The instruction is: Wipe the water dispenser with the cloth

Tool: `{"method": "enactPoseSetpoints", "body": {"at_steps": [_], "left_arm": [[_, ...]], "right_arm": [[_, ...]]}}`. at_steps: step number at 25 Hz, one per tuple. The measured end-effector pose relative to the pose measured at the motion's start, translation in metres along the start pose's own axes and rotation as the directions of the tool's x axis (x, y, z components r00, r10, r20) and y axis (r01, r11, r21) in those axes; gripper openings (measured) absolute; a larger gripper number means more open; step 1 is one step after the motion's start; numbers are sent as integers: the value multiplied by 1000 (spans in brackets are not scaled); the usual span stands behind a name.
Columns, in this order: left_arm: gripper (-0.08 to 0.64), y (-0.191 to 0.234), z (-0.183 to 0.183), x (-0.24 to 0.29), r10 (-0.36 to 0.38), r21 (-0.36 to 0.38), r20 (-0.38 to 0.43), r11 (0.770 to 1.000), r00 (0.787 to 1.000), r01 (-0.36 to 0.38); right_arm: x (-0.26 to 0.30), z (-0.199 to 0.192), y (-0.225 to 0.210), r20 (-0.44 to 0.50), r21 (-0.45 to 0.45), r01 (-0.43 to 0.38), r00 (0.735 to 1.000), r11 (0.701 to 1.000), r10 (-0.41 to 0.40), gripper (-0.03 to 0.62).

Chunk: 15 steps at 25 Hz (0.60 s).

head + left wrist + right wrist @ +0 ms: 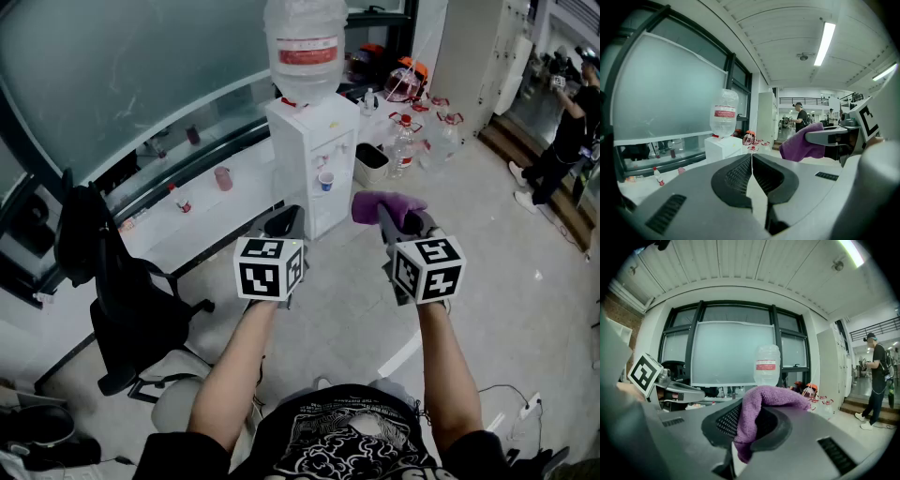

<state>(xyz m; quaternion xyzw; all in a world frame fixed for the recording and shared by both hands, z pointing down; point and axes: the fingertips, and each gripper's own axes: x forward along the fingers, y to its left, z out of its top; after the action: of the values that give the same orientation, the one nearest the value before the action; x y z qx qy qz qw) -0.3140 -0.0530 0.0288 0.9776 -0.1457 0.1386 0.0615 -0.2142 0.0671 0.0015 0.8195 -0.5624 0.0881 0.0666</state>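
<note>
Right gripper (401, 223), close to us, is clamped on the cloth (380, 203); left gripper (284, 223) is closed, empty. Dispenser (312, 155) stands upright around 11 o'clock from the cloth, well apart, so we'd reach forward-left.

The red label (306, 52) on the water bottle (302, 21) is too blurred to read.

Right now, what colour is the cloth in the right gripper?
Purple cloth; clearest in the right gripper view.
</note>
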Motion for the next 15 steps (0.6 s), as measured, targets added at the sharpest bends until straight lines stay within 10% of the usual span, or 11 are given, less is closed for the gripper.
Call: {"method": "enactPoseSetpoints", "body": {"at_steps": [15], "left_arm": [[29,5,1,43,23,-18,-15,1000,1000,-23]], "right_arm": [[38,-8,-25,-13,21,-45,999,999,45,41]]}}
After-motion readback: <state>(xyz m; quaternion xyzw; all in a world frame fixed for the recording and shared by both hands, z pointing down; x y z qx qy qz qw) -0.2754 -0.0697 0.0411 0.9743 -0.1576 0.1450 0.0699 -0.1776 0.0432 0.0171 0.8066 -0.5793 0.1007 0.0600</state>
